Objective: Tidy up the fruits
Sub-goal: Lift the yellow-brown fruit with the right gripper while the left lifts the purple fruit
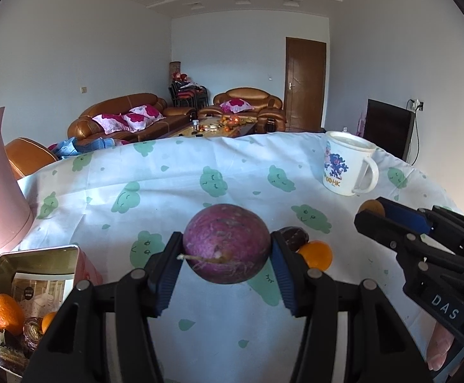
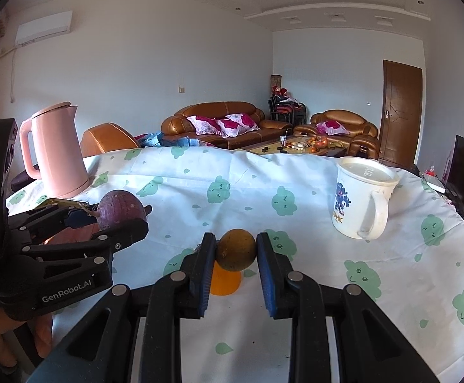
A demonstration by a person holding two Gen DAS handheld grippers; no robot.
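Note:
My left gripper is shut on a round purple fruit and holds it above the tablecloth; the same fruit shows in the right wrist view. My right gripper is shut on a small brownish-orange fruit, seen in the left wrist view. An orange and a dark fruit lie on the cloth behind the left gripper. The orange also shows under the right gripper. An open tin at lower left holds an orange and other pieces.
A pink kettle stands at the table's left, next to the tin. A white printed mug stands at the right. The table wears a white cloth with green cloud prints. Sofas and a coffee table lie beyond.

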